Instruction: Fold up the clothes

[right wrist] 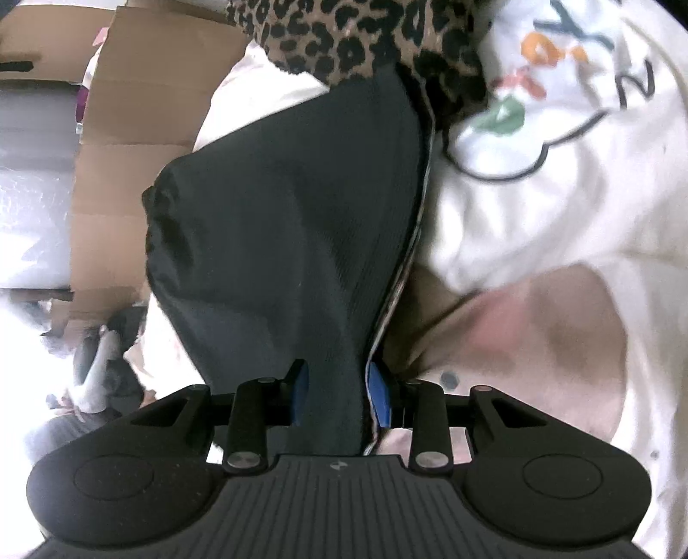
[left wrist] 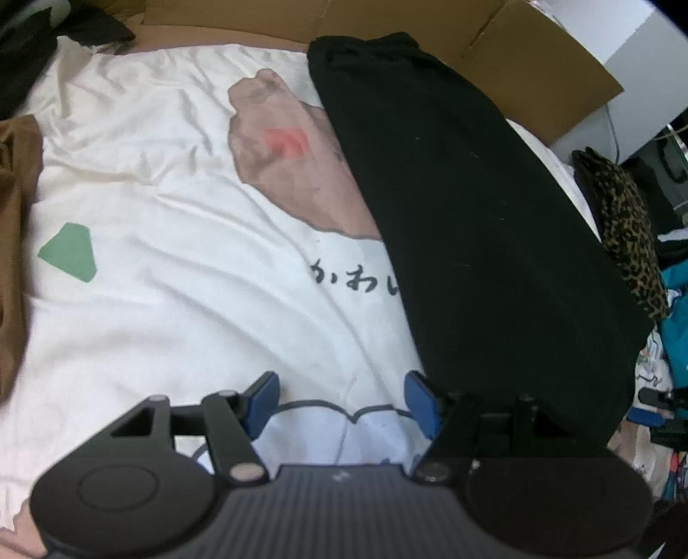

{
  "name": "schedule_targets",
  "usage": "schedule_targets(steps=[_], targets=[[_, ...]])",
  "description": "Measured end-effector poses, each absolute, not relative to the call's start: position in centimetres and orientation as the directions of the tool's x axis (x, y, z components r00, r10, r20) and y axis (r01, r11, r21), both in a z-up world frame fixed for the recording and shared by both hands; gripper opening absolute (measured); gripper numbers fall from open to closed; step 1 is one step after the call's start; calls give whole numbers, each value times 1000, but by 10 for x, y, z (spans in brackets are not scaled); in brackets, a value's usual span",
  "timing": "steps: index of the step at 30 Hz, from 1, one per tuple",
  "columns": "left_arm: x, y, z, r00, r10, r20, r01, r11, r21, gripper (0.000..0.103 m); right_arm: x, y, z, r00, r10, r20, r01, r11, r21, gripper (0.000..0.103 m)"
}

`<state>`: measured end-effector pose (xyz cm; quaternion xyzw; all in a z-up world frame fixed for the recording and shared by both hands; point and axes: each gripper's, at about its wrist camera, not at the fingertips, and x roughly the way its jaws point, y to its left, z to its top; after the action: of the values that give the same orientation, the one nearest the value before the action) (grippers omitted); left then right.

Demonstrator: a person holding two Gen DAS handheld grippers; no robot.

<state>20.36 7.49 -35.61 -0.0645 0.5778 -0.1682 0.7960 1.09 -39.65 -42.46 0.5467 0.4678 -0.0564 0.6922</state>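
Note:
A black garment [left wrist: 473, 215] lies folded in a long strip on a white printed bedsheet [left wrist: 172, 193], running from the far edge toward my left gripper. My left gripper [left wrist: 342, 402] hovers open over the sheet with nothing between its fingers; its right finger sits at the garment's near left corner. In the right wrist view the black garment [right wrist: 301, 236] fans out ahead and narrows into my right gripper [right wrist: 339, 395]. Its jaws stand part way apart, with the garment's end lying loosely between the blue pads [right wrist: 378, 400].
A leopard-print garment [left wrist: 628, 232] [right wrist: 365, 38] lies just beyond the black one. Flattened cardboard [left wrist: 537, 56] [right wrist: 129, 86] lines the far edge. A brown garment [left wrist: 13, 236] lies at the left, dark clothes [left wrist: 26, 56] at the far left corner, teal cloth [left wrist: 677, 309] at the right.

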Motion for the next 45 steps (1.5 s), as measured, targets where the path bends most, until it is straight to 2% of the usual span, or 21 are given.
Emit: schedule_targets(steps=[5, 13, 17, 21, 24, 27, 28, 35, 40, 45], targets=[[203, 79, -357, 273, -345, -898, 188, 935, -302, 67, 10, -392, -439, 527, 475, -705, 620, 354, 701, 33], [197, 79, -362, 258, -354, -899, 200, 930, -308, 67, 13, -376, -431, 489, 529, -694, 576, 402, 712, 34], [192, 70, -366, 235, -376, -896, 245, 915, -320, 67, 27, -358, -423, 472, 548, -690, 507, 472, 721, 34], [181, 53, -367, 196, -407, -892, 348, 880, -325, 67, 45, -337, -410, 441, 543, -714, 408, 587, 699, 34], [178, 45, -369, 196, -417, -887, 356, 873, -332, 69, 57, -319, -403, 407, 527, -746, 323, 680, 658, 34], [179, 40, -372, 208, -430, -878, 353, 871, -343, 71, 65, -304, -397, 388, 502, -773, 256, 747, 613, 39], [179, 36, -373, 216, -427, -878, 368, 868, -332, 71, 68, -300, -397, 385, 500, -775, 247, 754, 609, 45], [178, 13, -375, 243, -413, -878, 486, 835, -258, 70, 75, -280, -391, 369, 484, -793, 161, 807, 568, 52], [169, 15, -375, 244, -409, -879, 538, 811, -228, 63, 77, -256, -391, 341, 482, -807, 55, 847, 529, 54], [169, 20, -377, 271, -416, -868, 505, 829, -240, 55, 76, -225, -397, 293, 467, -834, -67, 880, 469, 56]])
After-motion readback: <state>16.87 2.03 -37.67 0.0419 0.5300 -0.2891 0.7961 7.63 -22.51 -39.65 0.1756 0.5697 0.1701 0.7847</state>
